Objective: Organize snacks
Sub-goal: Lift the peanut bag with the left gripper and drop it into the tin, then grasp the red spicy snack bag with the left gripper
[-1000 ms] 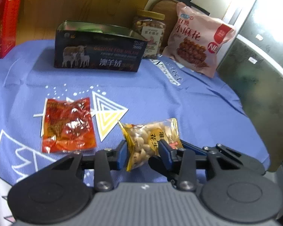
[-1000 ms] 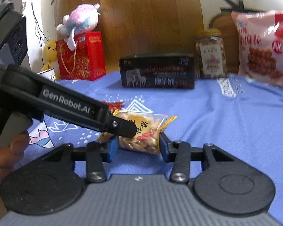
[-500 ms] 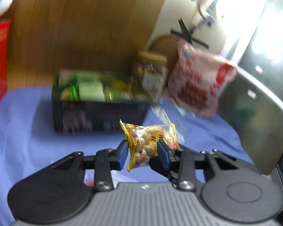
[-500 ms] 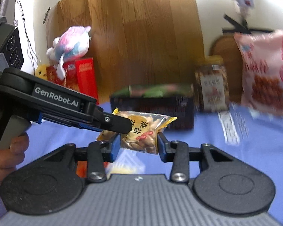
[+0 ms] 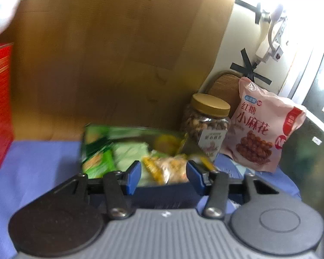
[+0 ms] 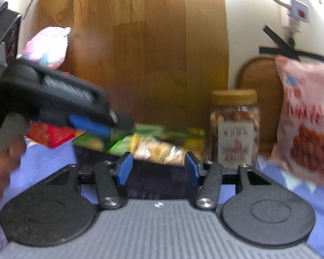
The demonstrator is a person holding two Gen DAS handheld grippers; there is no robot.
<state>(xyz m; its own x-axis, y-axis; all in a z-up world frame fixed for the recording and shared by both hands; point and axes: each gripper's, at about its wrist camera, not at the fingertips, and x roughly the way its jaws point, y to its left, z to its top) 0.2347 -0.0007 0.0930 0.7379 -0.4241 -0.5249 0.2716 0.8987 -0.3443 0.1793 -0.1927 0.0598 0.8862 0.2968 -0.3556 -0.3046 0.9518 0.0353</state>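
A small clear packet of peanuts (image 5: pixel 166 170) with yellow ends hangs blurred over the open top of the dark box (image 5: pixel 166 194), which holds green snack packets (image 5: pixel 97 161). My left gripper (image 5: pixel 163 174) has its jaws opening; the packet sits between the blue pads with thin gaps on both sides. In the right wrist view the packet (image 6: pixel 157 151) lies just past my right gripper (image 6: pixel 157 168), whose jaws are also opening and clear of it. The left gripper (image 6: pixel 121 125) reaches in from the left above the box (image 6: pixel 157 179).
A nut jar (image 5: pixel 205 125) with a tan lid and a pink snack bag (image 5: pixel 263 133) stand right of the box. A red carton (image 5: pixel 0 103) is at the left, a plush toy (image 6: pixel 47 47) behind it. A wooden board (image 5: pixel 118 54) backs the purple cloth (image 5: pixel 43 161).
Both grippers lifted the peanut packet off the cloth and carried it forward to the box. Their jaws have widened and no longer pinch it.
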